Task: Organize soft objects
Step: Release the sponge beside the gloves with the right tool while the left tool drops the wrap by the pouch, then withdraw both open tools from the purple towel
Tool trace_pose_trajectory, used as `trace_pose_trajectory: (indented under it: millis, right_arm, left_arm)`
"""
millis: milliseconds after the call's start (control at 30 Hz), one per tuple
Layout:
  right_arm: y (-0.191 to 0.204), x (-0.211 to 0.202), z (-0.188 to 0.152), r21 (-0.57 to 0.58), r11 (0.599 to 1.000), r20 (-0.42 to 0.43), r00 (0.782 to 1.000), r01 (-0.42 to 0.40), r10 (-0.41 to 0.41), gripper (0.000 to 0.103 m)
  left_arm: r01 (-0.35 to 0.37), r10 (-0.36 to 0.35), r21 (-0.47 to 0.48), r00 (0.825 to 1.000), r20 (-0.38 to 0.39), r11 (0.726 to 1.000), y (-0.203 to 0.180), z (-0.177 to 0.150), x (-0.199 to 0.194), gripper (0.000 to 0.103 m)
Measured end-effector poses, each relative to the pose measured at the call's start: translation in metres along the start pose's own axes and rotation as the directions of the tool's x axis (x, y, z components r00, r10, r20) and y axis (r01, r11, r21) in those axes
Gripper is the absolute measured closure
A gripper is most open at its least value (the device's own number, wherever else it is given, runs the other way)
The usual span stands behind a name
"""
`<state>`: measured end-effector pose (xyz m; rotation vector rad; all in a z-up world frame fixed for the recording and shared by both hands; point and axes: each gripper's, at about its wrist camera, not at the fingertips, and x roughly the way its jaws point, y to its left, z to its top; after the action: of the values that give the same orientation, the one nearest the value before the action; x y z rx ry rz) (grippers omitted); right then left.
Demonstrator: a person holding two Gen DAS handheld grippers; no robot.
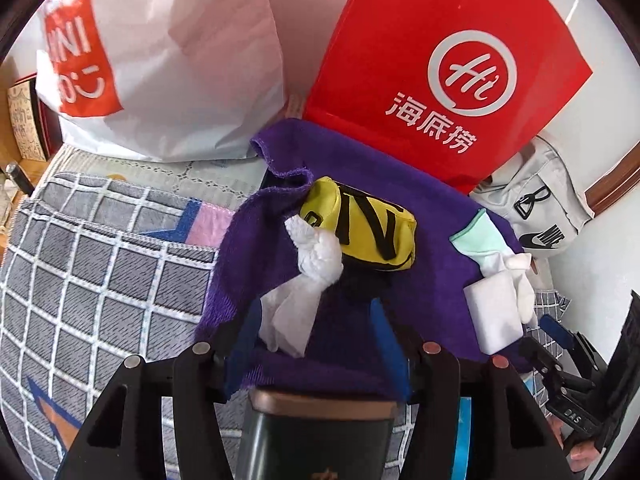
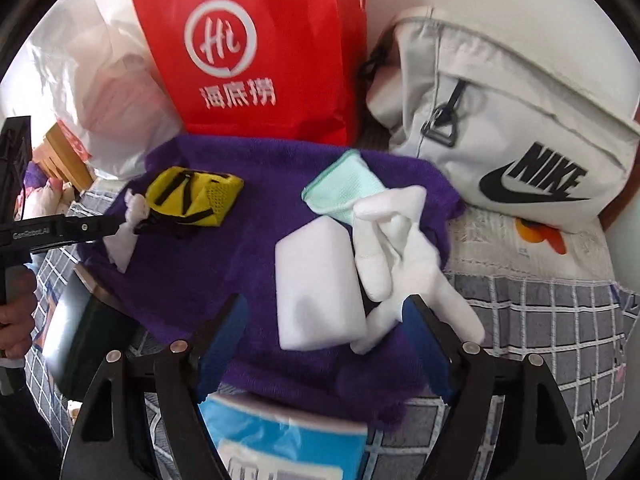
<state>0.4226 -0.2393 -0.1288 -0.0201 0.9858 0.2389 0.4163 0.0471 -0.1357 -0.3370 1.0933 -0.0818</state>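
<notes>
A purple towel (image 1: 432, 216) (image 2: 224, 256) is spread out with soft items on it. A yellow pouch (image 1: 368, 232) (image 2: 196, 196) lies beside a knotted white cloth (image 1: 316, 256) (image 2: 128, 220). My left gripper (image 1: 316, 336) is open, and the cloth's loose tail lies between its blue fingers (image 1: 246, 332), against the left one. A white sponge block (image 2: 320, 292) (image 1: 496, 316), a white glove (image 2: 396, 240) and a mint cloth (image 2: 344, 188) sit to the right. My right gripper (image 2: 324, 340) is open around the near end of the block, its pads clear of it.
A red paper bag (image 1: 440, 72) (image 2: 256, 48), a white shopping bag (image 1: 168, 60) and a grey Nike bag (image 2: 512, 132) stand behind the towel. A grey checked bedcover (image 1: 88, 264) lies underneath. A blue packet (image 2: 280, 440) and a dark box (image 2: 80, 320) are near my grippers.
</notes>
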Motion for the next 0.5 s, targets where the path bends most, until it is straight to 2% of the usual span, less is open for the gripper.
trace_pose_trajectory:
  millis: [167,267,333,400,500]
  right_arm:
    - [0.010,-0.035,-0.011,-0.007,1.000,0.065,0.998,0.007,-0.006,0.024]
    - [0.015,-0.060,-0.021,-0.012,1.000,0.096,0.995,0.007,-0.005,0.024]
    - [0.019,-0.076,-0.030,-0.011,1.000,0.116,0.993,0.017,-0.015,0.024]
    - [0.022,-0.092,-0.041,-0.007,1.000,0.128,0.992,0.021,-0.020,0.024]
    - [0.027,-0.110,-0.058,-0.001,1.000,0.135,0.991,0.019,-0.019,0.024]
  left_arm:
    - [-0.011,0.011,-0.009,0.999,0.040,1.000,0.004,-0.013,-0.027,0.049]
    - [-0.041,0.041,0.002,0.997,0.065,0.999,0.004,-0.024,-0.047,0.049]
    - [-0.051,0.049,0.017,0.993,0.103,0.999,0.005,-0.035,-0.066,0.049]
    - [-0.050,0.047,0.026,0.991,0.128,0.998,0.009,-0.044,-0.082,0.049]
    - [-0.011,0.007,0.019,0.987,0.157,1.000,0.018,-0.060,-0.106,0.049]
